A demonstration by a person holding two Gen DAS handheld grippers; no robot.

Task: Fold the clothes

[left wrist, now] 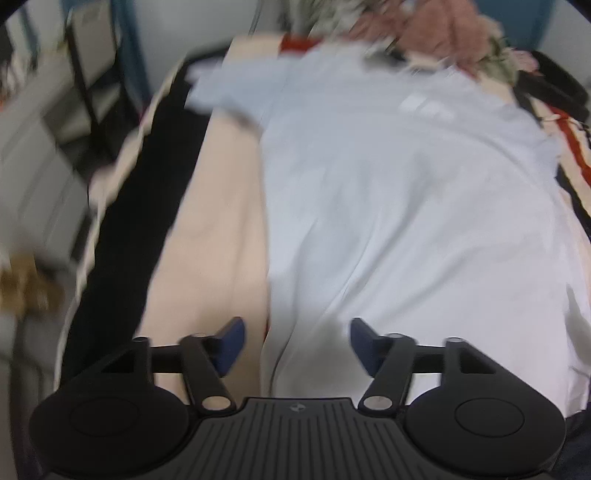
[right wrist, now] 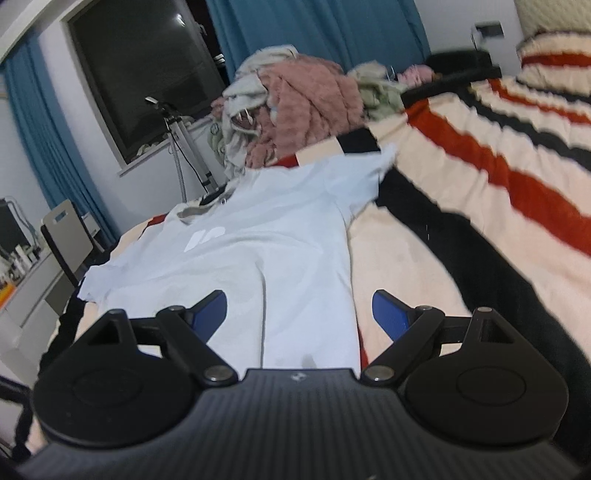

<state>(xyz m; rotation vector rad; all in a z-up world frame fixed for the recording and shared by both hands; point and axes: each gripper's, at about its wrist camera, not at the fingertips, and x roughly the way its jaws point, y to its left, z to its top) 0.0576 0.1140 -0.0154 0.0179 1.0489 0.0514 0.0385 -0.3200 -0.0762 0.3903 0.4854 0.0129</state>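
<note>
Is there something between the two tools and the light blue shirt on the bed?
Nothing visible. The left tool and the right tool are both open, just above the hem end of the shirt, which lies flat on the striped blanket. The clothes pile sits beyond the collar.

Pale blue cotton-like T-shirt (right wrist: 280,236), smooth matt woven cloth, soft creases, flat white printed mark on chest. Striped cream, red and black bedspread (right wrist: 498,192) under it, matt, slightly nubbly knit-like texture. Pink fluffy garment (right wrist: 306,107) in the pile, shaggy rough pile. Black plastic left gripper (left wrist: 297,345) and right gripper (right wrist: 299,314) bodies, matt, ribbed centre plate, small shiny metal pivot pins; blue finger pads (right wrist: 388,314) smooth, faintly glossy. Teal curtain (right wrist: 317,29), matt pleated cloth.
</note>
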